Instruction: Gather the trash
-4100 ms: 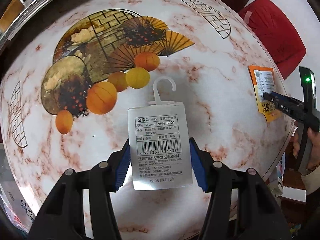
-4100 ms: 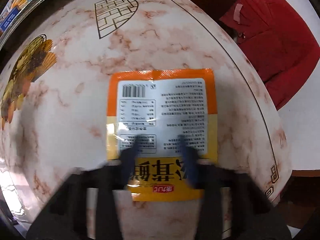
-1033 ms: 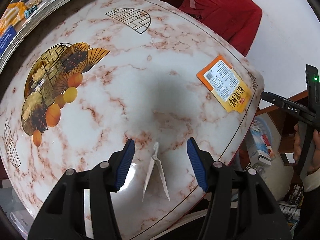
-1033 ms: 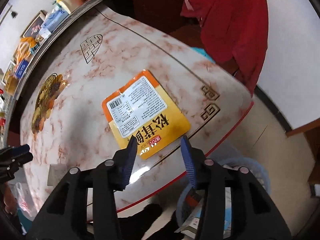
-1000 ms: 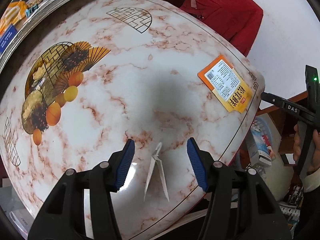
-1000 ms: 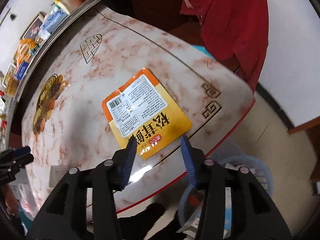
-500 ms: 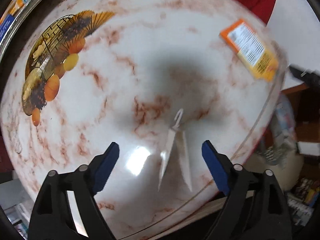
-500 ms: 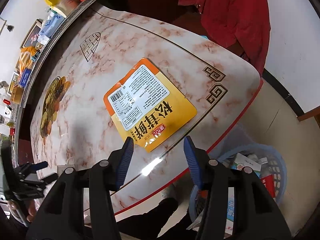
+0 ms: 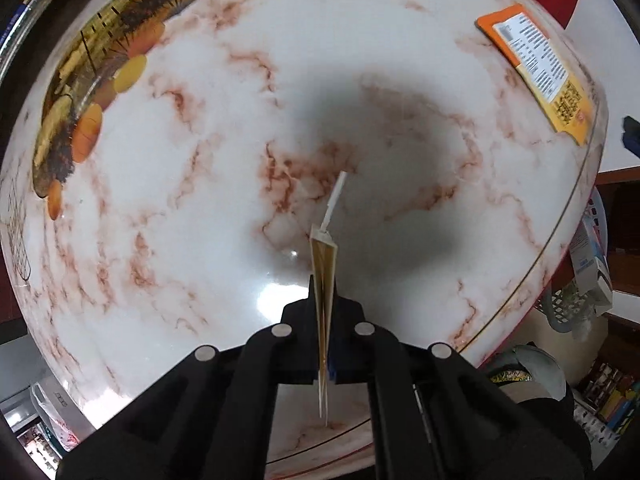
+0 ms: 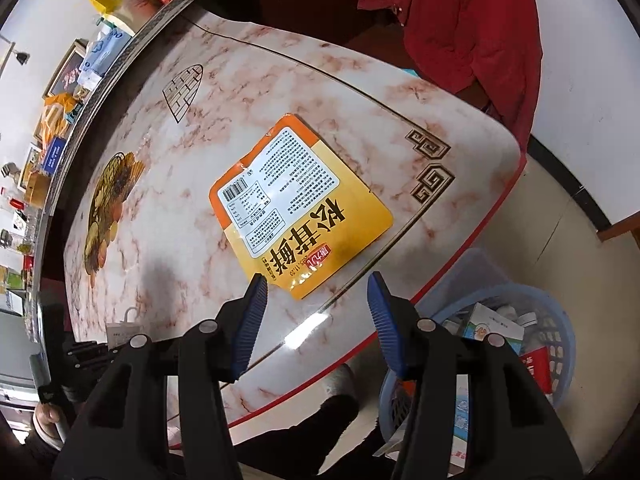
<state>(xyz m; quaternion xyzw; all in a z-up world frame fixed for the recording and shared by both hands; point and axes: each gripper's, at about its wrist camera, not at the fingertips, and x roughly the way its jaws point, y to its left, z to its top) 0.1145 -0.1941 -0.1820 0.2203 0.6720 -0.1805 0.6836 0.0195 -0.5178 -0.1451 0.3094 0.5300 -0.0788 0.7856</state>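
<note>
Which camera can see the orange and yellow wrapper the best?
The right wrist camera. There the orange and yellow wrapper lies flat on the marble table, big, whole and sharp enough to show its barcode and writing, just ahead of the open right gripper. The left wrist camera shows it only small and squashed at the picture's far right edge.

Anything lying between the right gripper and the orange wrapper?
No. In the right wrist view only bare marble tabletop separates the right gripper from the orange wrapper.

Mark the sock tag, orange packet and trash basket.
sock tag [image 9: 325, 264], left wrist view, on its folded card edge between the shut jaws
orange packet [image 10: 298, 200], right wrist view, on its white label panel
trash basket [image 10: 562, 316], right wrist view, on its blue rim
</note>
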